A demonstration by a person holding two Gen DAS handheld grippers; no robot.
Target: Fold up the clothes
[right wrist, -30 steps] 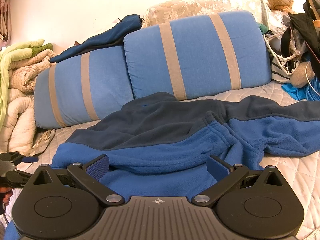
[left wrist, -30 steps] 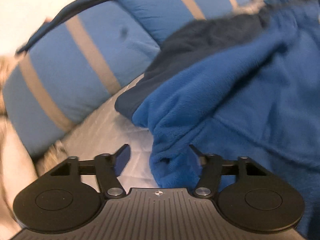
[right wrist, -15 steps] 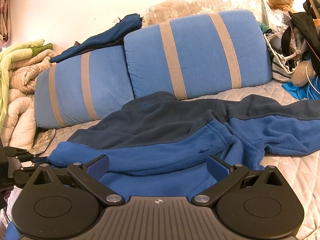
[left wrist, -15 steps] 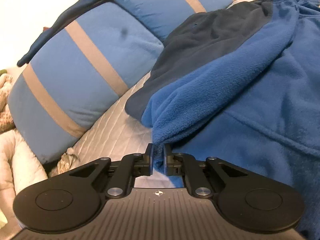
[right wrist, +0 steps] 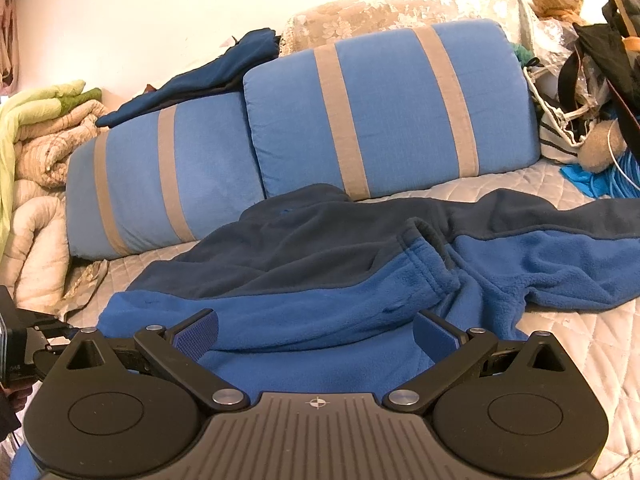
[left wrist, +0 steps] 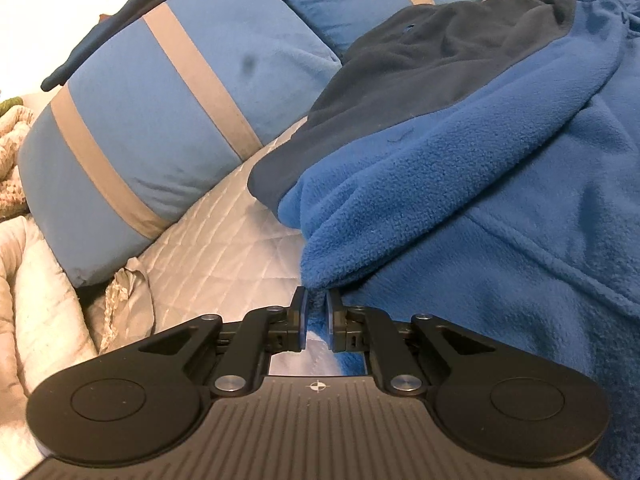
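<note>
We see the blue fleece garment (right wrist: 320, 280) spread on the quilted bed (right wrist: 580, 340) before two striped cushions (right wrist: 380, 108). Our left gripper (left wrist: 316, 312) pinches its edge; the right gripper (right wrist: 316, 332) hovers above it, fingers released.

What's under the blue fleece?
The fleece lies on a quilted cover, which shows bare beside it. Its far edge reaches the striped cushions. Anything beneath the fleece's middle is covered.
</note>
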